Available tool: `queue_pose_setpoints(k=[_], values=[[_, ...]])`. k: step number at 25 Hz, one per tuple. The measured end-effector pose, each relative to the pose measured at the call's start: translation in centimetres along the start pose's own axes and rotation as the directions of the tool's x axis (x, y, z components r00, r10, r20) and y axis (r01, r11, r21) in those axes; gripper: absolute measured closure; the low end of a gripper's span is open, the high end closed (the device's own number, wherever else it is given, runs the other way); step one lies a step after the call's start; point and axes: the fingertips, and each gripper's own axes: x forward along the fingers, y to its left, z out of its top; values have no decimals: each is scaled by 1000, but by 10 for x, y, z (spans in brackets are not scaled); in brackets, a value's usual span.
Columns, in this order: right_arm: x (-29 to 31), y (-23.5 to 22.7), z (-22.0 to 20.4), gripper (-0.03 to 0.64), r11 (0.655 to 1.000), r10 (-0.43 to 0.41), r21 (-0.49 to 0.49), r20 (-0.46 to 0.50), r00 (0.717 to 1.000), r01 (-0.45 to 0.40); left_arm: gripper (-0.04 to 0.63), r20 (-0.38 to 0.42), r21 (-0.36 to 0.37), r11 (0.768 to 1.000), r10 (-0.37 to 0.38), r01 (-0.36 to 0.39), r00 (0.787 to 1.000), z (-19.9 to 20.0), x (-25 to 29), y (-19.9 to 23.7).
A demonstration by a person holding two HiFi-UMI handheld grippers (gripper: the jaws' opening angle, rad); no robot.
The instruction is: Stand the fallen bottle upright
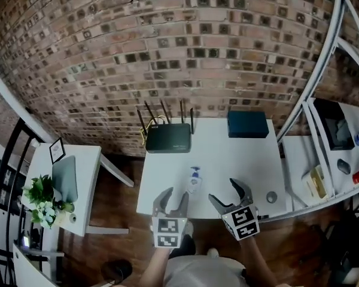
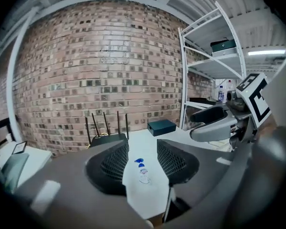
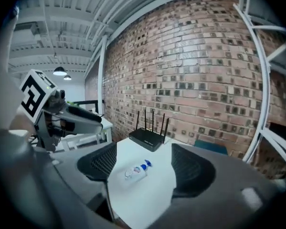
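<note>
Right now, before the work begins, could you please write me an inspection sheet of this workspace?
Surface: white table, mostly bare.
Job's things: bottle lying on its side, blue pump toward the wall.
Clutter: black router and dark box at the back edge; small round grey object near the right edge.
Grippers: left gripper and right gripper both open, empty, short of the bottle.
Cables: what looks like a pale cable behind the router.
Surroundings: brick wall; white shelf rack on the right; side table with a plant on the left.

The left gripper (image 1: 175,194) and right gripper (image 1: 221,190) were grey, with black mesh-patterned pads (image 2: 115,162) and black-and-white marker cubes (image 1: 169,232).
</note>
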Motion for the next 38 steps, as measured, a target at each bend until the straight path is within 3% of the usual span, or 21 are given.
queue_pose_setpoints(k=[4,7,11,16,19,24,27,30,33,35,36,37,38], values=[[30,0,-6,273,1000,-5,7,-90,996,5,385,-82,-8,994,-111,110,990,-8,49,18],[52,1,-11,273,1000,-4,18,-133,991,7,391,-120,-68,979,-199,192,973,-13,85,28],[72,5,-12,273,998,64,19,-158,985,-62,393,-204,-146,965,-246,219,948,-35,112,28],[93,-21,-10,273,996,84,38,-175,981,-79,391,-322,-239,943,-303,232,897,-69,148,6],[97,-37,-17,273,994,94,72,-179,979,-83,391,-403,-239,949,-288,203,869,-93,174,-1],[96,-67,-37,273,991,92,116,-220,971,-68,385,-582,-164,977,-205,133,787,-136,209,9],[94,-93,-47,273,989,61,144,-234,970,-28,274,-641,-170,981,-185,98,745,-159,225,9],[91,-118,-55,273,985,21,171,-246,969,22,226,-675,-196,977,-198,87,711,-177,236,4],[88,-137,-62,273,980,-7,189,-257,967,58,285,-719,-220,973,-209,68,663,-190,238,0],[87,-145,-65,273,977,-20,199,-262,965,74,349,-786,-233,972,-204,27,584,-201,226,-3],[87,-148,-66,273,976,-23,204,-264,964,79,360,-794,-240,971,-208,20,571,-203,225,-4],[87,-150,-67,273,975,-25,208,-264,964,82,360,-778,-250,968,-219,29,589,-201,231,-7],[88,-150,-67,273,974,-24,211,-264,964,82,362,-747,-250,967,-223,46,627,-196,241,-7]])
